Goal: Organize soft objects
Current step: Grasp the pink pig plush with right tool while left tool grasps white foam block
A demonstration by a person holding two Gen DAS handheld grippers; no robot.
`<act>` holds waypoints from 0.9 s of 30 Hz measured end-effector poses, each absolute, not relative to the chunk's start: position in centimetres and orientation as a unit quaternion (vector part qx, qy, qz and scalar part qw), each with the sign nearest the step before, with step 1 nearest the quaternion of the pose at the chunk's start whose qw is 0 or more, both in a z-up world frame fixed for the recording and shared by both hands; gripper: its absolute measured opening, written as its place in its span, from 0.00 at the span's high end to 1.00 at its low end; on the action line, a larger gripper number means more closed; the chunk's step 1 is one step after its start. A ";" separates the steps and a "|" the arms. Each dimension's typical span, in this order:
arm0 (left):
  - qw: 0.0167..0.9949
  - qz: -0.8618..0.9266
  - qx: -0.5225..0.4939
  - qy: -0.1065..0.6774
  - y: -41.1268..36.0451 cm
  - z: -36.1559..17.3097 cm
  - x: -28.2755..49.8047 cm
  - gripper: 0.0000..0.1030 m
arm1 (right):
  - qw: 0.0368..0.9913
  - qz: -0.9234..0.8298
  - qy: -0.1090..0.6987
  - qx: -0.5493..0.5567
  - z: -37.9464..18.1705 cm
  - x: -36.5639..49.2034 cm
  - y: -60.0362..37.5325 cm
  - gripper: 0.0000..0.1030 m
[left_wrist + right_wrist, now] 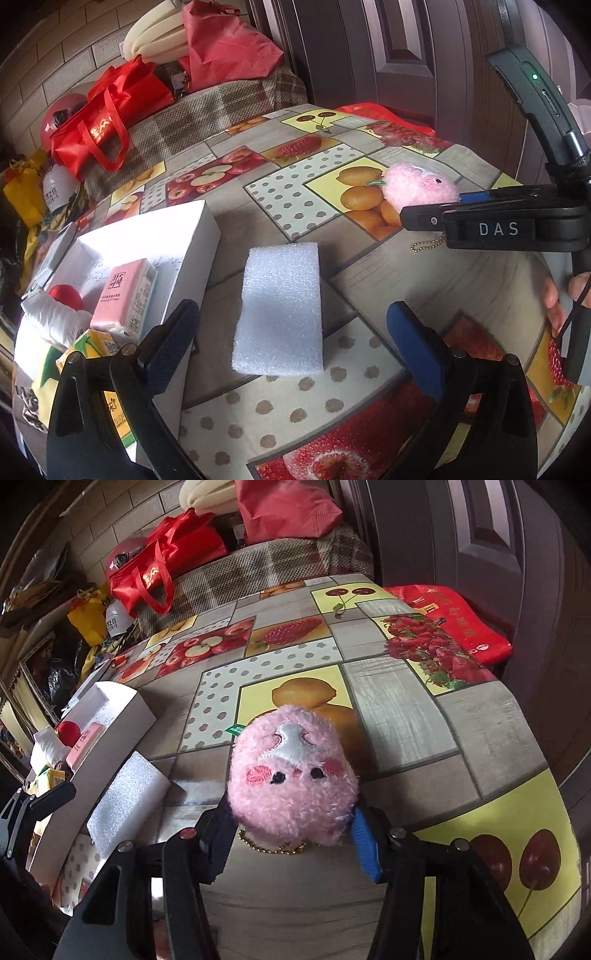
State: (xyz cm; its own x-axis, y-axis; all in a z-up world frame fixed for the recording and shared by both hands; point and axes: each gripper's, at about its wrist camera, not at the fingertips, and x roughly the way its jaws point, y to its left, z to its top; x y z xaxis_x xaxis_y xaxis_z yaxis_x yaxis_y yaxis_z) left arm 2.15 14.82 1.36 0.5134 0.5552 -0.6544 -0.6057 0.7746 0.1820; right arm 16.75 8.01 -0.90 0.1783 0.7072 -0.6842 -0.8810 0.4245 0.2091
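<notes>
The left gripper (291,339) hangs with its jaws wide apart over a white foam block (280,310) on the fruit-print tablecloth (280,177). A white box (192,236) sits just left. The right gripper (424,214) reaches a pink plush toy (417,186).
</notes>
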 end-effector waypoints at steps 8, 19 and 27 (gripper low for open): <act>0.860 0.306 -0.067 0.402 16.4 0.2 4.0 0.38 | 0.763 0.519 0.360 -0.139 -0.8 16.0 8.6 0.45; 0.893 0.294 -0.005 0.340 13.2 2.1 2.9 0.52 | 0.778 0.513 0.334 -0.138 -0.3 15.7 8.1 0.45; 0.920 0.321 -0.028 0.224 12.4 4.7 -2.0 0.52 | 0.828 0.482 0.263 -0.111 1.4 14.7 6.1 0.45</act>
